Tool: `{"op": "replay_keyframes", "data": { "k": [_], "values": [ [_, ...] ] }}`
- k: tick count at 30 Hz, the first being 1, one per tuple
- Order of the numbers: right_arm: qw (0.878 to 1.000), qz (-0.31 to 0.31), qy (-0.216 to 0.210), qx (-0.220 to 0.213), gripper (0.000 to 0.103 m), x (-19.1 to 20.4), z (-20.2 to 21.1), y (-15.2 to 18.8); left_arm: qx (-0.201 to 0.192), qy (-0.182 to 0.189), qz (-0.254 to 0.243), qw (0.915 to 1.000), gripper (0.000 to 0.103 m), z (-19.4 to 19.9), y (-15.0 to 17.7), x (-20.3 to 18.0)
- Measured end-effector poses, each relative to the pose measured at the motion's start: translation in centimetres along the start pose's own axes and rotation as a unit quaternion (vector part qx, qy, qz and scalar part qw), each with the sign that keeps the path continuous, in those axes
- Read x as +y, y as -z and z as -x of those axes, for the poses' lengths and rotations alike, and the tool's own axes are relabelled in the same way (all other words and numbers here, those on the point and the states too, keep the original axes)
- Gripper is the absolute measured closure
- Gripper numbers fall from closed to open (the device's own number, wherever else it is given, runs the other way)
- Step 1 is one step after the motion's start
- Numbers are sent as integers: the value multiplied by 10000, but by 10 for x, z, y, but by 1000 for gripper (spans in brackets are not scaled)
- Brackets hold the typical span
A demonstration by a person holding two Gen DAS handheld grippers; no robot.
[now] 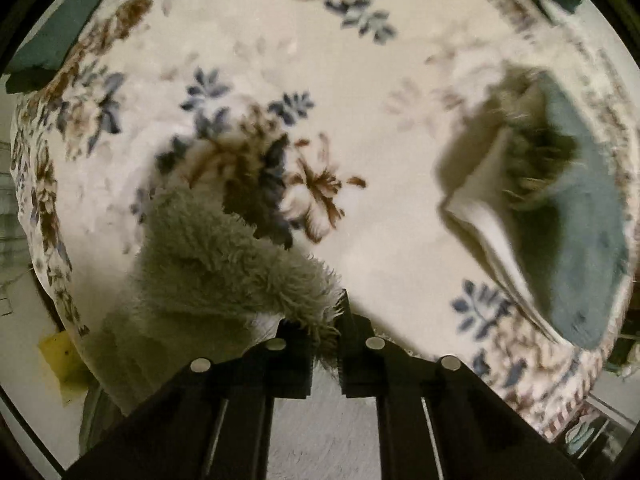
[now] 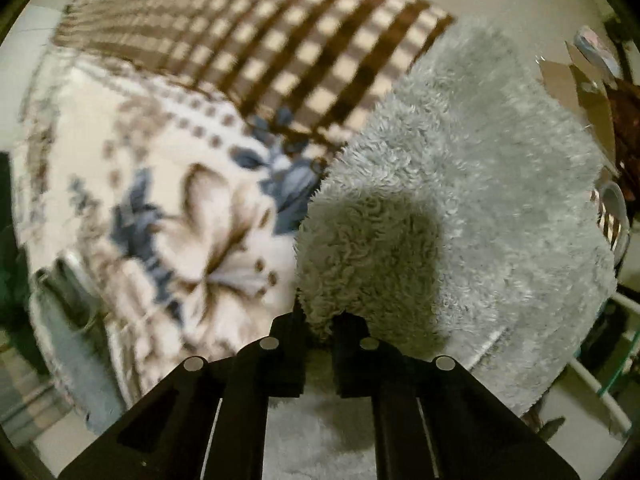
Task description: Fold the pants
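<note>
**Pants pinched by both tools**

The fluffy grey-green fleece pants (image 1: 224, 264) lie on a cream floral blanket (image 1: 360, 100), their long axis unclear. The left tool (image 1: 324, 336) is clamped on a shaggy fold. The right tool (image 2: 320, 332) likewise grips a fleece edge (image 2: 360, 256), beside a brown checked cloth (image 2: 280, 40).

I note dim, warm indoor light in both views. Motion blur smears the floral blanket (image 1: 360, 80); the fleece pants (image 2: 480, 160) carry a dark shadow. Fisheye edges bend and vignette black.
</note>
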State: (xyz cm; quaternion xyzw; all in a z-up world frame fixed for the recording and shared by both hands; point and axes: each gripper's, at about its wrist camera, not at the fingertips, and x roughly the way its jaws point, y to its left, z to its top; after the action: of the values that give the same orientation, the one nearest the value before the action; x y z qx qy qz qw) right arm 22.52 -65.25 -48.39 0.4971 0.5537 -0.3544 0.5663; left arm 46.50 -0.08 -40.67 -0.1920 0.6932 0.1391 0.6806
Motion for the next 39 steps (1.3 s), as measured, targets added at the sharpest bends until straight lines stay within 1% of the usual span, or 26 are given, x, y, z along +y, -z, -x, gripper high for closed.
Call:
{"op": "replay_keyframes", "data": {
  "k": [2,3,4,6,7,9,10,12,13,16,19,21,23,24,26,28,29,30,31,33,34,35,36,37,39],
  "values": [
    [9995,97,-277,-87,94,1,22,10,-237,267,-3,9994,97,35,18,11],
    [9986,167,-487,-157,95,-2,35,19,-374,423,-4,9984,97,54,29,20],
    [9972,245,-668,-227,95,-10,46,20,-484,524,-18,9975,97,61,32,33],
    [9929,372,-1060,-400,95,-31,73,29,-694,719,-47,9950,97,76,44,47],
    [9904,440,-1225,-469,95,-49,86,27,-783,784,-88,9938,97,82,54,57],
    [9858,524,-1488,-569,95,-80,103,50,-863,740,-190,9933,97,87,84,81],
    [9846,572,-1545,-585,95,-113,117,53,-817,692,-228,9940,97,79,96,91],
    [9848,631,-1502,-595,95,-159,124,74,-671,477,-262,9963,97,63,125,116],
    [9860,605,-1457,-547,95,-186,125,84,-516,327,-251,9978,97,48,143,134],
    [9929,394,-1093,-253,95,-255,91,112,-201,-101,-149,9996,97,4,185,175],
    [9970,287,-710,-98,95,-304,54,129,102,-490,-100,9987,97,-49,216,207],
    [9986,293,-438,-35,96,-327,30,136,199,-748,-151,9969,96,-79,227,219],
    [9989,364,-289,30,96,-341,13,137,298,-748,-13,9968,95,-96,229,226],
    [9991,397,-174,18,96,-345,6,138,302,-765,57,9966,92,-101,229,229],
    [9981,596,-78,115,96,-346,-1,138,285,-624,121,9976,92,-102,226,229],
    [9964,822,67,212,86,-339,-9,131,119,-522,105,9985,90,-91,225,225],
    [9951,957,97,236,72,-336,-6,131,67,-479,74,9988,86,-86,225,223],
    [9941,1061,128,198,57,-333,-2,131,11,-414,51,9991,76,-80,224,221],
    [9928,1183,175,89,52,-330,5,130,-87,-315,26,9995,70,-74,229,218],
    [9882,1497,197,-273,43,-319,22,132,-246,-246,-47,9994,36,-64,232,209],
    [9846,1676,198,-459,41,-311,31,132,-356,-241,-64,9991,32,-56,233,205],
    [9805,1842,213,-652,36,-302,38,132,-473,-218,-78,9986,31,-50,234,202],
    [9753,2030,194,-852,30,-291,43,131,-573,-240,-108,9980,31,-45,235,199],
    [9695,2232,198,-997,27,-279,45,129,-651,-289,-152,9973,31,-40,236,195],
    [9589,2542,329,-1218,17,-253,41,120,-748,-309,-250,9964,31,-35,237,188]
  ]
}}
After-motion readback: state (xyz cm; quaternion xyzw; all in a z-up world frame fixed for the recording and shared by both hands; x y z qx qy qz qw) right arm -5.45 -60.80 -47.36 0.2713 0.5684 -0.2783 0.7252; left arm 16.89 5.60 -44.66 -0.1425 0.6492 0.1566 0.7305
